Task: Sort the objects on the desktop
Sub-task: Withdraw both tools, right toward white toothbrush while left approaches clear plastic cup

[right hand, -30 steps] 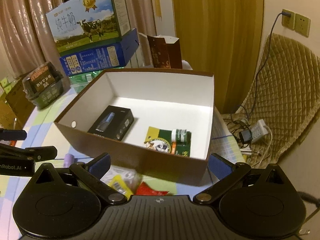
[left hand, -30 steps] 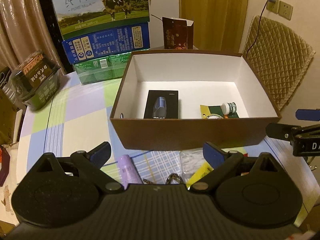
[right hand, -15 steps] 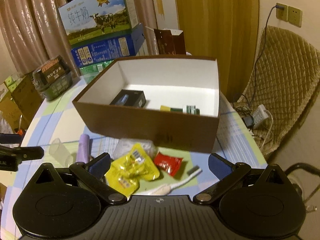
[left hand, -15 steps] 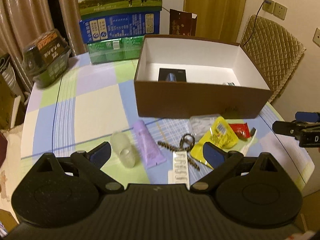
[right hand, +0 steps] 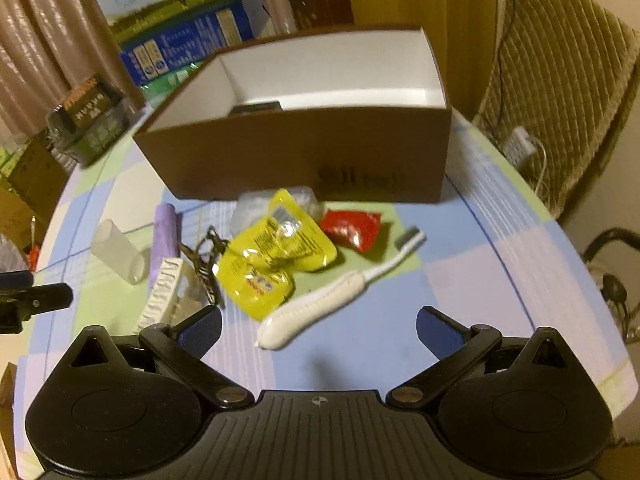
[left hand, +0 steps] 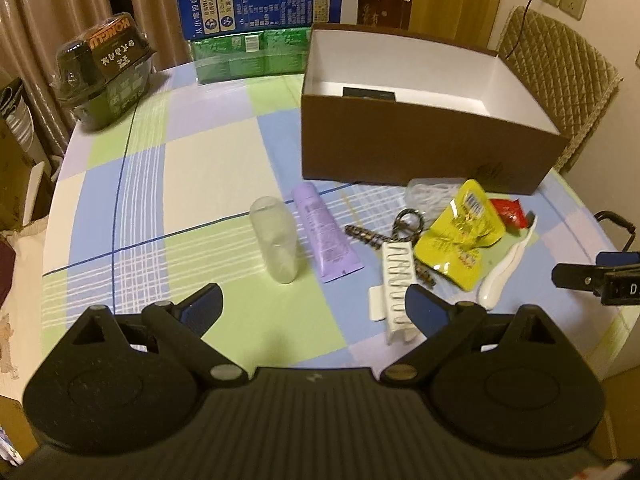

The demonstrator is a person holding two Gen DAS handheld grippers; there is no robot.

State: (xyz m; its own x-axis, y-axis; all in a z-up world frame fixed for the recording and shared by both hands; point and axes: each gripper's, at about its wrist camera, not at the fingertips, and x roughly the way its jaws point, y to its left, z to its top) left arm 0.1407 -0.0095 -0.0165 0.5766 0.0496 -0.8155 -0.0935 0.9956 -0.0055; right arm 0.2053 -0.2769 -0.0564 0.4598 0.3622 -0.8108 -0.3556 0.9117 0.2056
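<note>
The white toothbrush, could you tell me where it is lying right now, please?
The white toothbrush lies flat on the table in front of the brown box, right of the yellow packet, its bristle end beside the red packet.

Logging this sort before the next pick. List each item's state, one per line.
brown box: open, upright, black box inside
clear cup: lying on its side
purple tube: lying flat, cap toward the box
toothbrush: flat on the table
yellow packet: sealed, crumpled
left gripper: open, empty
right gripper: open, empty
</note>
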